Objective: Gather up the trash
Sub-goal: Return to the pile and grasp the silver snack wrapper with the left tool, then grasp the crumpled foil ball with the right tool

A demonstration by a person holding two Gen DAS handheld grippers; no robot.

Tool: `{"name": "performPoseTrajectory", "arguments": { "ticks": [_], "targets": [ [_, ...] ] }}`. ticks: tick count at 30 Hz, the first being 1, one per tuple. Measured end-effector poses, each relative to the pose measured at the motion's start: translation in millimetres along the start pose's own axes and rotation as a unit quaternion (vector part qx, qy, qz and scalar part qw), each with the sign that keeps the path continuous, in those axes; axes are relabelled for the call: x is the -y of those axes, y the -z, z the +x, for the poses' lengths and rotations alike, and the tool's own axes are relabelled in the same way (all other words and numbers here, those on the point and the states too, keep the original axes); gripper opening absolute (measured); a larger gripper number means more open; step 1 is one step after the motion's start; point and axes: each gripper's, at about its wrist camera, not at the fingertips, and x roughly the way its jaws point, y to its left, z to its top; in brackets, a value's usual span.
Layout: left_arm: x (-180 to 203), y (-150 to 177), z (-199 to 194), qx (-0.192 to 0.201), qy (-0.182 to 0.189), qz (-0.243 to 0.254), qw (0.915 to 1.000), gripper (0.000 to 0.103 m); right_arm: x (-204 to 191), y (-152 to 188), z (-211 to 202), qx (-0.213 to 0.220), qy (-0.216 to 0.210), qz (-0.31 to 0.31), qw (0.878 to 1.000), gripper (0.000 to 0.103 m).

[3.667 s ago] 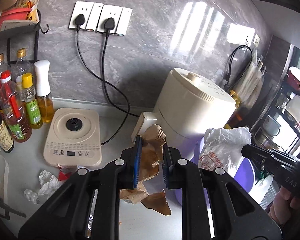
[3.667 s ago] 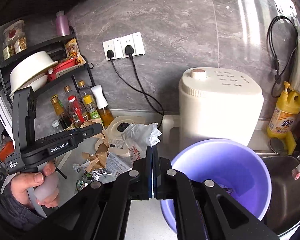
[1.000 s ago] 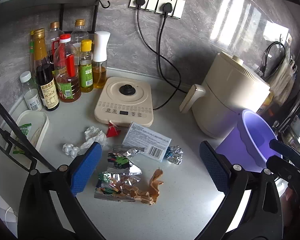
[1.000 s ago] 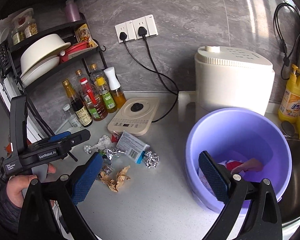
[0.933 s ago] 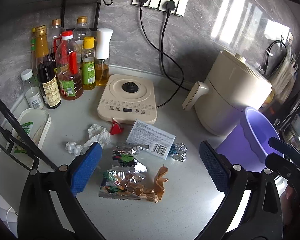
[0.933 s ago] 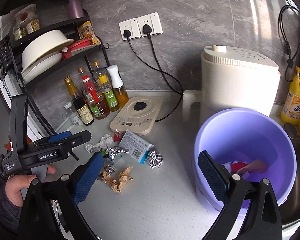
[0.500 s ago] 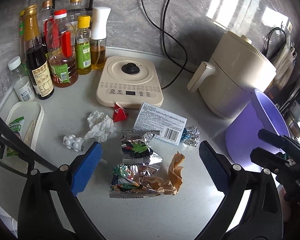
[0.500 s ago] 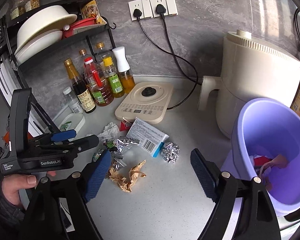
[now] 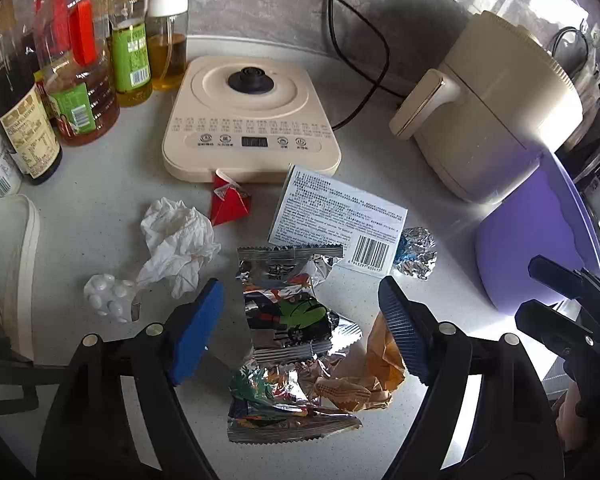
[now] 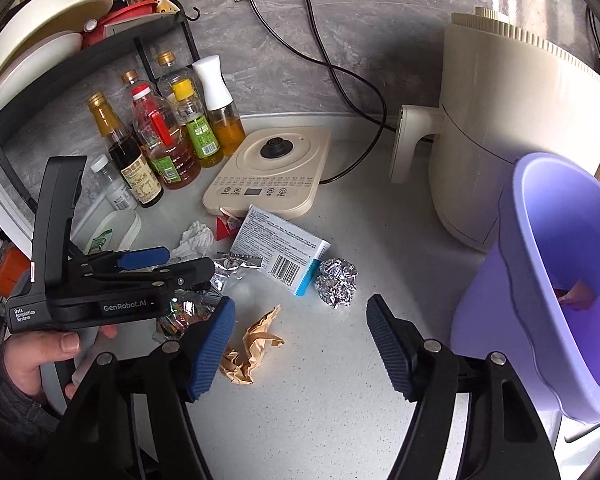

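Note:
Litter lies on the grey counter: foil snack wrappers [image 9: 288, 312], crumpled brown paper [image 10: 252, 346], a white barcoded box [image 9: 332, 216], a foil ball [image 10: 336, 282], a tissue [image 9: 176, 240] and a red scrap [image 9: 228, 206]. My left gripper [image 9: 298, 332] hangs low over the foil wrappers. Its jaws are closing with the wrappers between them, pads not touching. My right gripper [image 10: 300, 344] is also closing above the counter, with the brown paper just inside its left finger and untouched. The purple bucket [image 10: 540, 248] stands at the right with trash inside.
A cream cooker base [image 9: 252, 112] and a cream air fryer [image 9: 492, 108] stand behind the litter, with black cords to the wall sockets. Several sauce bottles [image 9: 80, 60] crowd the back left under a dish rack. A white tray [image 9: 8, 264] lies at the left edge.
Both grippers have dropped toward the litter and tipped further down, away from the bucket. Their jaws have narrowed from full width. Earlier, the left held brown paper and the right a white bag.

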Motion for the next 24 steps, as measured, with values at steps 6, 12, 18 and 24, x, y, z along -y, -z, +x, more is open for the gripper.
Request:
{"name": "performPoseTrajectory", "arguments": {
  "ticks": [6,12,18,24],
  "targets": [
    [-12,-5,30,-0.045,0.012,-0.02,0.9987,0.056,9,-10,34,-0.032,0.01,0.004,0.999,0.066],
    [-14,-14,33,-0.029,0.015,-0.023,0.9992,0.04,20,-20,78,-0.077,0.021,0.004,0.997,0.063],
    [-22,-17,19,0.002,0.014,-0.049,0.9987,0.033,23,-23,114,-0.111,0.023,-0.013,0.993,0.064],
    [-29,-16,9,0.015,-0.007,-0.066,0.9977,0.033,24,-24,131,-0.13,0.019,-0.022,0.991,0.039]
  ]
}}
